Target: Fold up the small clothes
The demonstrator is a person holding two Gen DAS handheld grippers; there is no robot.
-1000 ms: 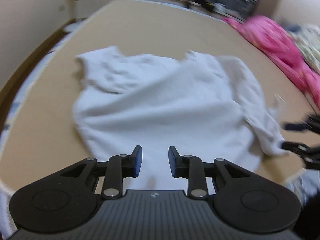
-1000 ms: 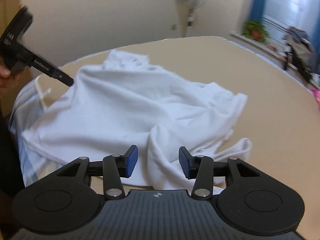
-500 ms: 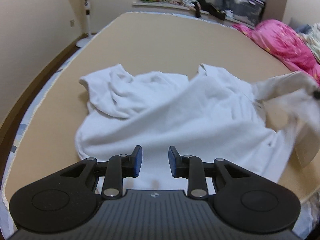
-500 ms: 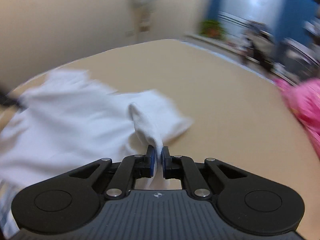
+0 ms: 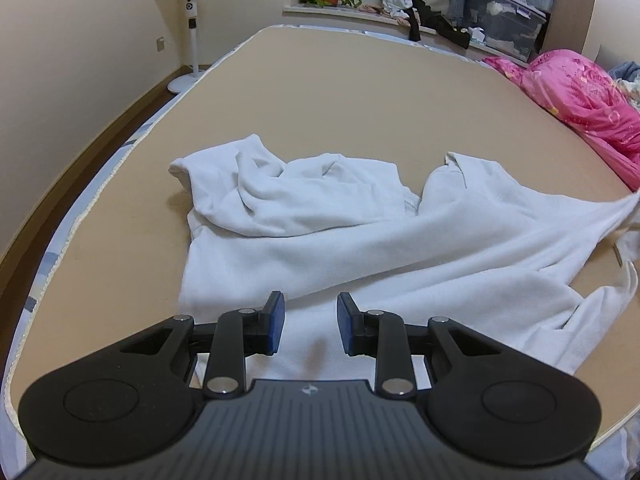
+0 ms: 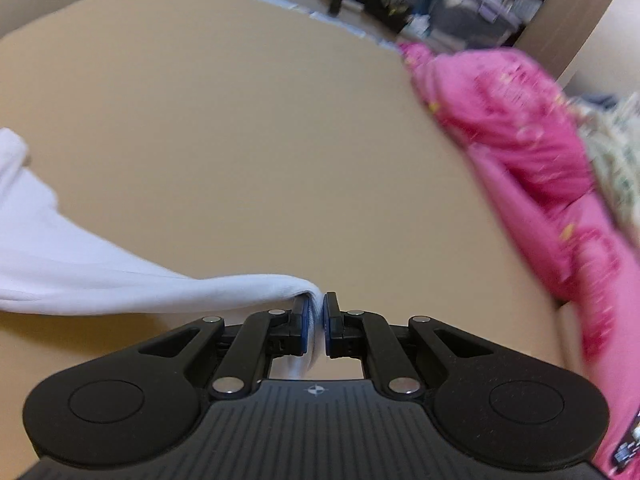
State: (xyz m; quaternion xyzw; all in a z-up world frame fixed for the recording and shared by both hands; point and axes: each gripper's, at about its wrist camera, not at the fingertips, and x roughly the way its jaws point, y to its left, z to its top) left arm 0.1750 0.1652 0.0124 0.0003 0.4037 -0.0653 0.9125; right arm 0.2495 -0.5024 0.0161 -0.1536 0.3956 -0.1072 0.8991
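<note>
A white shirt [image 5: 360,240] lies crumpled on the tan bed, its left sleeve bunched at the far left and its right side stretched taut toward the right edge of the left wrist view. My left gripper [image 5: 310,322] is open and empty, just above the shirt's near hem. My right gripper [image 6: 315,312] is shut on a pinch of the white shirt [image 6: 120,280], which stretches away to the left above the bed. The right gripper itself is out of sight in the left wrist view.
The tan bed surface [image 5: 360,100] extends far ahead. A pink quilt [image 5: 580,96] lies along the right side, also in the right wrist view [image 6: 520,152]. A standing fan [image 5: 188,20] is by the left wall. Clothes and a storage box [image 5: 500,28] fill the back ledge.
My right gripper shut on the shirt's right sleeve and has pulled it out to the right, stretching the cloth. My left gripper stayed open over the hem.
</note>
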